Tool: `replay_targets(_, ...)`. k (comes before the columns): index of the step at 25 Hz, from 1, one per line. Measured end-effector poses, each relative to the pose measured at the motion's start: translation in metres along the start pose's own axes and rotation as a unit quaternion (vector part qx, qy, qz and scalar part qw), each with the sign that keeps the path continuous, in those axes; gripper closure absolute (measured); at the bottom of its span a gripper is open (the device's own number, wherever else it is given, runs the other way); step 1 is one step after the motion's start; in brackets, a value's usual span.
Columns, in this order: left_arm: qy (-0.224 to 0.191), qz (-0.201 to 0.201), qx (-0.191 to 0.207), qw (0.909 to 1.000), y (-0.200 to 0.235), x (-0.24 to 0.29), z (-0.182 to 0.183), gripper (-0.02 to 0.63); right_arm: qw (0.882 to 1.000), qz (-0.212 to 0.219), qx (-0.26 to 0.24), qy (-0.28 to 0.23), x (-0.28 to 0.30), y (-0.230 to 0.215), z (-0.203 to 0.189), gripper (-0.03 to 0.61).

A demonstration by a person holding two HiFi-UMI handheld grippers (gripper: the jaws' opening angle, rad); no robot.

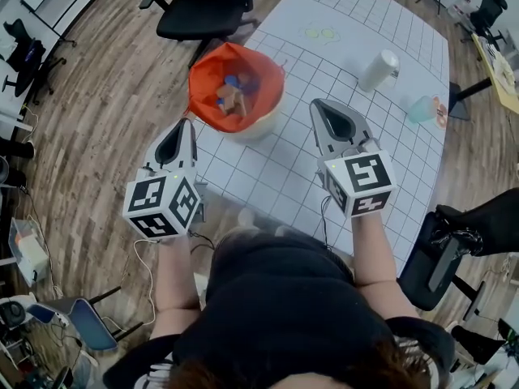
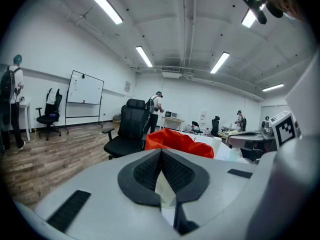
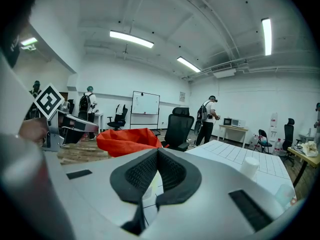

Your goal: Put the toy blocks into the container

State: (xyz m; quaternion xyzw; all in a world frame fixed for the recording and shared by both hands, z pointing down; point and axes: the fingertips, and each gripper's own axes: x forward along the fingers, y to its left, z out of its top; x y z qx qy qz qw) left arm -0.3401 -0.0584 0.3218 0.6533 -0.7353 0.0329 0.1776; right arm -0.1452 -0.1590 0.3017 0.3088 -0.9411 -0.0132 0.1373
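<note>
Two claws are held above the near edge of the bench (image 1: 365, 23). The left claw (image 1: 182, 130) and the right claw (image 1: 323, 110) are both clenched, pads met, with nothing gripped. One orange-lined container (image 1: 199, 71) is set on the bench just ahead of the left claw. The toy blocks (image 1: 231, 96) are seen inside it, blue and tan among them, but their number cannot be made out. One white cylinder (image 1: 379, 70) and one teal cup (image 1: 420, 109) are stood farther right.

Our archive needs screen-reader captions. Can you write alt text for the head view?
Seen from above, a person holds the left gripper and right gripper, both shut and empty, at a white gridded table. Ahead of the left one stands an orange-lined container holding toy blocks.
</note>
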Motion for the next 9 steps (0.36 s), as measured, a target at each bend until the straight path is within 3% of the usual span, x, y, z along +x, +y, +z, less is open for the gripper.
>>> replay_targets(9,0.004,0.005,-0.008,0.9999,0.0053,-0.0006,-0.004,0.591,1.0,0.013,0.004,0.002,0.0074,0.0042,0.0001,0.563)
